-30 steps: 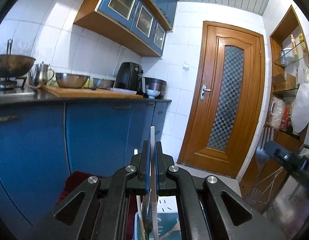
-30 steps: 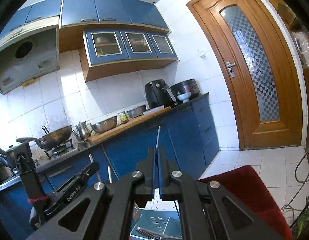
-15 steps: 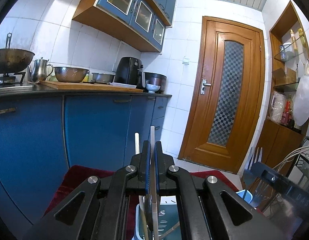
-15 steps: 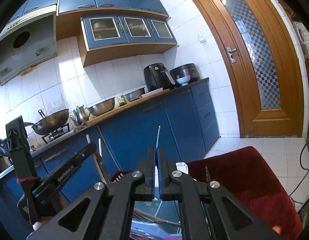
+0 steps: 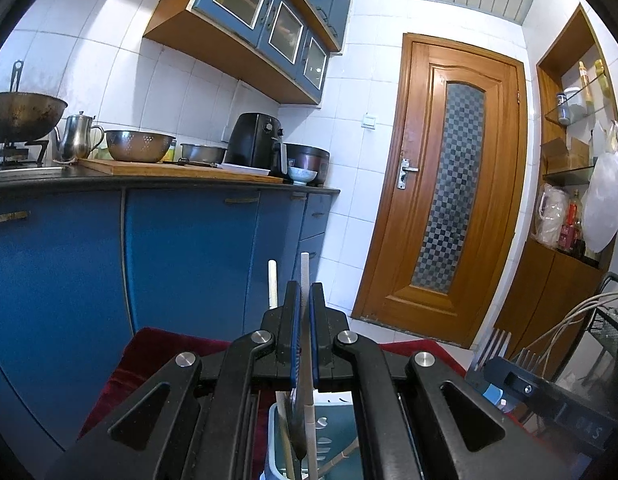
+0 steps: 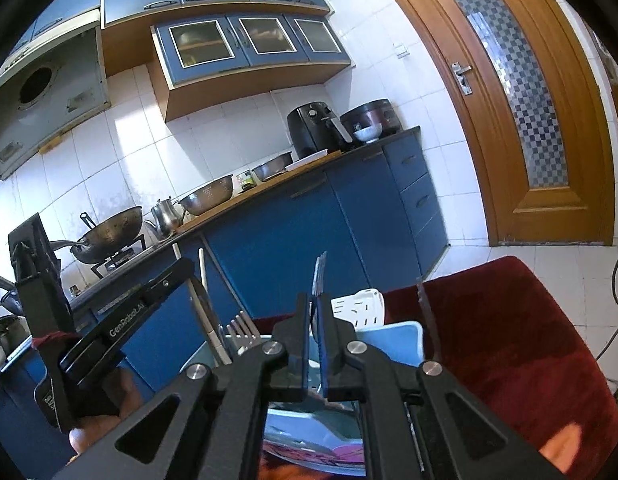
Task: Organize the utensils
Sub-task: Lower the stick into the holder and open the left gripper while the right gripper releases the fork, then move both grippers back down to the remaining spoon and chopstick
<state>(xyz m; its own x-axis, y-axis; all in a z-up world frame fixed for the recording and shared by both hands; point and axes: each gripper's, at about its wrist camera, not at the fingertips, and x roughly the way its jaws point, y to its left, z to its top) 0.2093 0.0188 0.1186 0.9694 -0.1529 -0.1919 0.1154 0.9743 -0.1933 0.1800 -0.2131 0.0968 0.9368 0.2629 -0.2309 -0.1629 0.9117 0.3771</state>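
Two grippers over the blue utensil caddy (image 6: pixel 405 334).
Left gripper (image 5: pixel 305 344) pinches a white chopstick (image 5: pixel 304 276); right gripper (image 6: pixel 317 344), slightly parted, keeps a fork (image 6: pixel 319 276) upright for slotting in.

Home kitchen: blue cabinets (image 5: pixel 189 248), wok on stove (image 6: pixel 105 236), air fryer (image 5: pixel 255 144), tiled walls (image 5: pixel 181 92).
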